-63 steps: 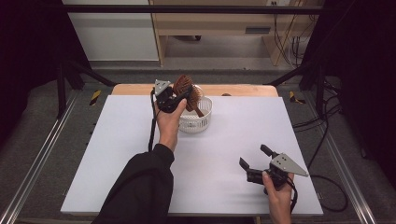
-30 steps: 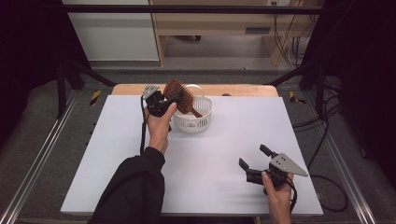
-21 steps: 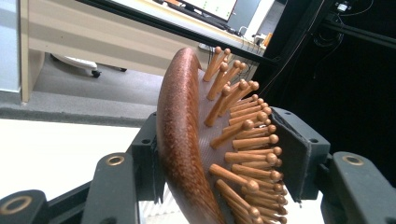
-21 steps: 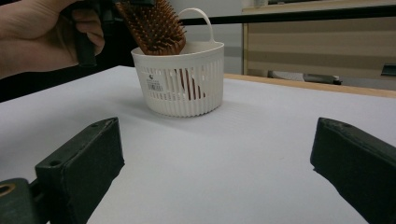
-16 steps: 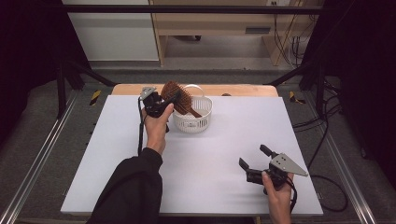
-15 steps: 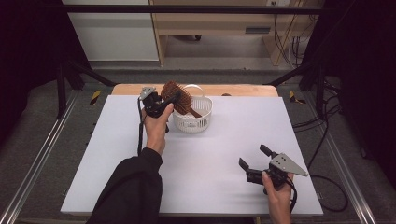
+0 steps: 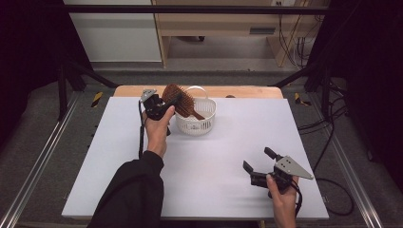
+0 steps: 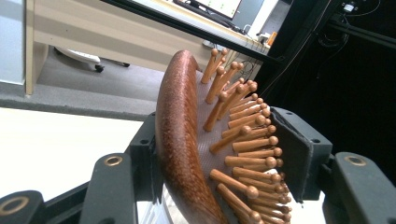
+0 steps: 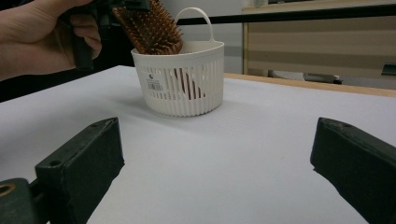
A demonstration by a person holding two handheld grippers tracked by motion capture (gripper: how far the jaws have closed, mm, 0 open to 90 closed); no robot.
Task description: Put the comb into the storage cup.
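Across the whole work area lies the white table [image 7: 204, 166], the largest thing before me, with a strip of bare wood at its 12 o'clock edge. Next in size is the white slatted basket [image 7: 196, 116] with its loop handle, standing toward 12 o'clock on the table; in the right gripper view it sits upright at about 11 o'clock [image 9: 180, 79]. Leaning out of it is the wooden hairbrush [image 7: 178, 99], its handle down inside the basket and its head tilted up and out toward 10 o'clock. My left gripper [image 7: 164, 105] is clamped on that brush head just beside the basket's 9 o'clock rim: in the left gripper view one pad presses the smooth brown back [image 8: 180, 140] and the other bears on the pegged bristle side, so the jaws stand partly closed around it. My right gripper [image 7: 259, 161] rests well apart at about 4 o'clock on the table, jaws spread wide with nothing between them.
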